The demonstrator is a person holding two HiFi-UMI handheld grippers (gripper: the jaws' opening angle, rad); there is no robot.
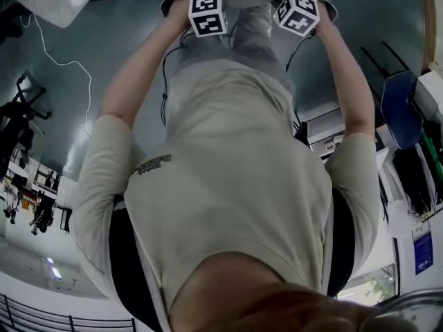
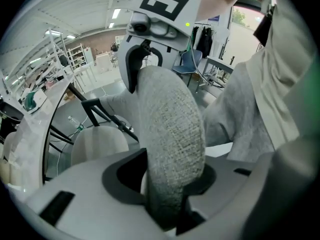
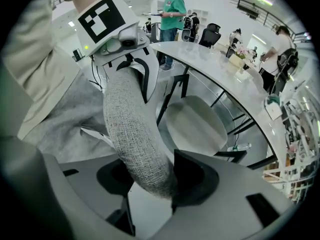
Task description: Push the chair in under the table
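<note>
My left hand-held gripper [image 2: 169, 184] clamps the top rim of the chair's grey fabric backrest [image 2: 170, 114], and the padding fills the gap between its jaws. My right hand-held gripper [image 3: 150, 179] straddles the same rim further along, jaws fairly wide with the fabric pressed between them. Beyond, the chair's white seat [image 3: 196, 125] sits near the curved white tabletop [image 3: 225, 66], on my side of its edge.

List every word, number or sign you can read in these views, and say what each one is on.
No text here can be read.
Small dark print on the chest of the person's shirt: too blurred to read.
Blue sign at the right edge of the head view: too small to read.
Marker cubes: black-and-white square patterns only, no letters or numbers.
</note>
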